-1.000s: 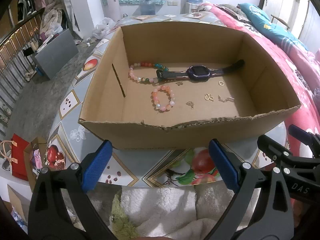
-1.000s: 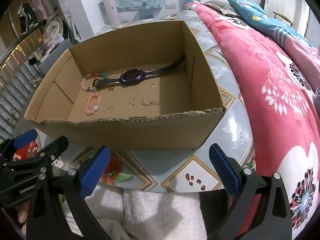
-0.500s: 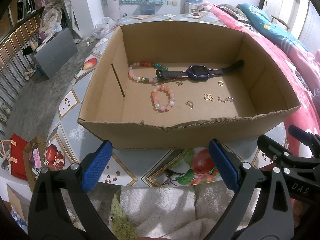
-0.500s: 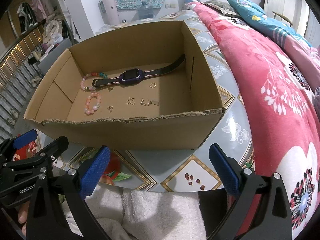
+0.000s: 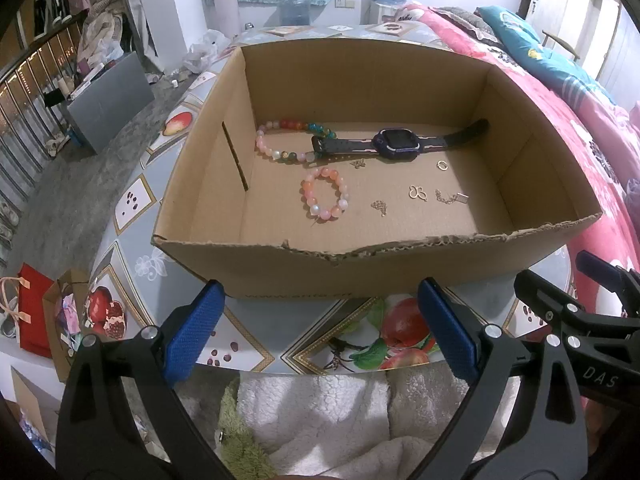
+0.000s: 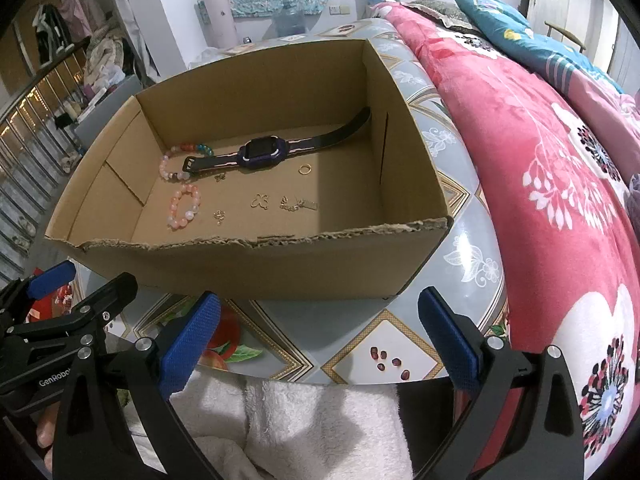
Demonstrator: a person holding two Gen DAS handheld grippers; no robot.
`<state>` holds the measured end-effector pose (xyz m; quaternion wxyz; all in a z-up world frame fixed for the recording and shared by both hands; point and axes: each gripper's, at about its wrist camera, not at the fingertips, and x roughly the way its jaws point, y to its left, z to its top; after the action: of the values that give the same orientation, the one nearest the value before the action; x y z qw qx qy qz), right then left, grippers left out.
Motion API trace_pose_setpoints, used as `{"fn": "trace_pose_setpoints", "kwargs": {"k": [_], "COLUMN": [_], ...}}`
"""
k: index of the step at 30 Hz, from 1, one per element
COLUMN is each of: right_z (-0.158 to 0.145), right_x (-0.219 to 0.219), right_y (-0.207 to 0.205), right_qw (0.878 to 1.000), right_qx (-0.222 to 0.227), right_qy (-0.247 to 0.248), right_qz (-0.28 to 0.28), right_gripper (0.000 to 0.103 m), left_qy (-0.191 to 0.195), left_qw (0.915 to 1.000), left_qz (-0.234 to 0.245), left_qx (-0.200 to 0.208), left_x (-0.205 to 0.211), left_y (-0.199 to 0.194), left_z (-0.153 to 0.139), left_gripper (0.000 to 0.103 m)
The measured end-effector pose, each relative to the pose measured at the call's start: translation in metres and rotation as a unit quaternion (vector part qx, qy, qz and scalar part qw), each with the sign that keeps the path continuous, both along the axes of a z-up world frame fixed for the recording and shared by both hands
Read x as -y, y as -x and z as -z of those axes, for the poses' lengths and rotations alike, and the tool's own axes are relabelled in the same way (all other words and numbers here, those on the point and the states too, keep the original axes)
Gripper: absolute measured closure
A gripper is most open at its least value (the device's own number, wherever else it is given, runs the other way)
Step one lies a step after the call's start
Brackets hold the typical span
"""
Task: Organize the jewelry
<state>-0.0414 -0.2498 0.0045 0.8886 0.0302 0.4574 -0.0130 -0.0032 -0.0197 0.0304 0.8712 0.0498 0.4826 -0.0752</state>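
At the bottom of the left view we see our left gripper (image 5: pixel 320 328). Its two blue pads (image 5: pixel 194 330) stand wide apart with nothing between them. At the bottom of the right view our right gripper (image 6: pixel 320 340) is spread wide too and holds nothing. Under both lies a white fluffy cloth (image 6: pixel 320 428).

Just above the pads we see the table (image 5: pixel 132 208) with fruit pictures on it. A brown cardboard box (image 5: pixel 360 268) sits on it, filling the middle of each view. Its torn front wall is just past our pads, and neither gripper touches it.

All the jewelry lies on the box floor, up above and beyond both grippers. Nearest to us, left of the middle in the left view, is a small pink bead bracelet (image 5: pixel 325 194). To its right lie little gold pieces: a small charm (image 5: pixel 379 207), a butterfly shape (image 5: pixel 418 193) and a short chain with a tag (image 5: pixel 451 199). Higher up sit another tiny gold charm (image 5: pixel 358 163) and a gold ring (image 5: pixel 442 165).

Farther back, a dark purple watch (image 5: pixel 398 143) lies stretched out across the floor. Its left strap end rests on a longer bracelet of many colors (image 5: pixel 288 138), near the upper left of the box.

On the right side of the right view we see a pink flowered blanket (image 6: pixel 560 184) beside the table.
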Motion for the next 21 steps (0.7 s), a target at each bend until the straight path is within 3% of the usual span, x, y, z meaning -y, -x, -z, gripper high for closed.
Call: {"fn": "trace_pose_setpoints", "kwargs": {"k": [21], "right_z": [0.0019], "right_x": [0.0003], "right_y": [-0.0001], "right_qw": [1.000], "right_qx": [-0.002], "right_qy": [0.002], "right_qz": [-0.001], "right_gripper": [0.007], "left_qy": [0.002], "left_qw": [1.0000], "left_qz": [-0.001], "left_qx": [-0.004], "left_x": [-0.0017], "left_y": [-0.0012], "left_z": [0.0038], "left_gripper": [0.010]}}
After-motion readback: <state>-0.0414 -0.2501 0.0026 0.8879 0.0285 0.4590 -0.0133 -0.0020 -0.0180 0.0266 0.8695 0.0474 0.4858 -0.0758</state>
